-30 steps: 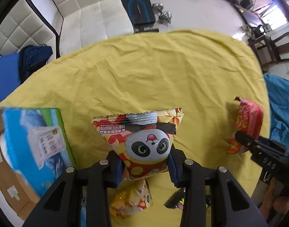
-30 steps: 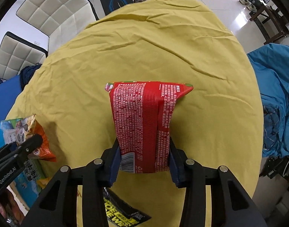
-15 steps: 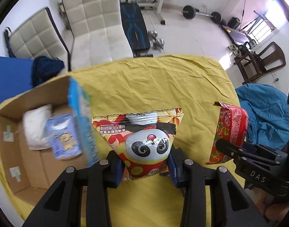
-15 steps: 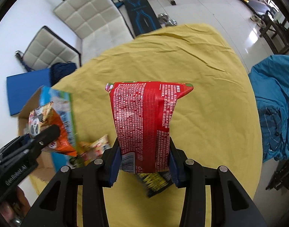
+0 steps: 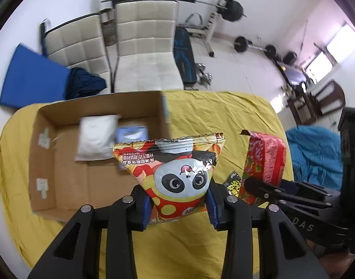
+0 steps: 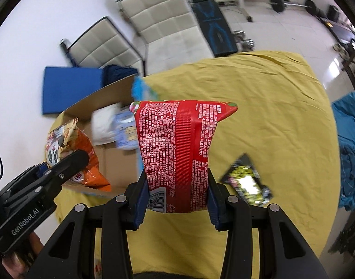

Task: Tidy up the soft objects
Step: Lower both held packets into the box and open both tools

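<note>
**Two snack bags lifted, box now below**

Since a second ago both hands have risen off the yellow cloth-covered table [image 5: 224,114], and the open brown cardboard box [image 5: 61,162] has come into view beneath them. The left gripper [image 5: 178,205] is clamped on the orange panda-print snack bag [image 5: 175,169]; the right gripper [image 6: 176,203] pinches the red crinkly foil packet [image 6: 177,144]. Both bags hang in the air, near the box's right wall. A black-and-yellow sachet [image 6: 246,181] lies on the cloth. To do this well, I'd carry each bag fully over the box's bare floor, beside the white pouch [image 5: 96,137], before letting go, one at a time.
</note>
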{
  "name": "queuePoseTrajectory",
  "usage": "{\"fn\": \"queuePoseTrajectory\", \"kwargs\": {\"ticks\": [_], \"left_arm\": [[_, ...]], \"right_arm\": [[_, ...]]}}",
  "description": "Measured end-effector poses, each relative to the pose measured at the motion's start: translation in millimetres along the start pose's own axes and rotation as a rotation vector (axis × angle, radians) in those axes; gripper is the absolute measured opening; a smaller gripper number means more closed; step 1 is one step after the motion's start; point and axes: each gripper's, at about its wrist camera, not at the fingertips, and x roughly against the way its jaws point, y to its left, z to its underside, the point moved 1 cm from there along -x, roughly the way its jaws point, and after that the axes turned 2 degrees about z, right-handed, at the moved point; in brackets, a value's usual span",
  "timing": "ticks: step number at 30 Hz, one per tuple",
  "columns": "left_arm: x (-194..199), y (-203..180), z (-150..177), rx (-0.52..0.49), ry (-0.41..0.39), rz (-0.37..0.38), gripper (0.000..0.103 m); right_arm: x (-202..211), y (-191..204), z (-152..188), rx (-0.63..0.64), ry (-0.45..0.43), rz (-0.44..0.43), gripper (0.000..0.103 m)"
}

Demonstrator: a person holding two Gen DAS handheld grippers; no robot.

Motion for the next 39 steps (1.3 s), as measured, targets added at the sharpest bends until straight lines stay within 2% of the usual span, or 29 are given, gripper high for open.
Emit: {"fn": "queuePoseTrajectory", "kwargs": {"ticks": [5, 10, 19, 30, 39], "left_arm": [[24, 56, 4, 0.056, -0.018, -0.035, 0.035], [24, 118, 1, 0.101, -0.001, -0.095, 0.035], [-33, 205, -16, 0.153, 0.118, -0.16, 0.035], [-123, 259, -43, 0.165, 0.28, -0.162, 0.035], [-165, 274, -53, 0.147, 0.37, -0.176, 0.035]], "right_arm": [[-15, 59, -1, 0.066, 0.018, -0.032, 0.045], [-49, 110, -7, 0.114, 0.052, -0.023, 0.045], [-149, 142, -8, 0.102, 0.196, 0.025, 0.046], [-241, 176, 6, 0.144, 0.338, 0.078, 0.046], [-275, 188, 7, 0.149, 0.373, 0.142, 0.046]]}}
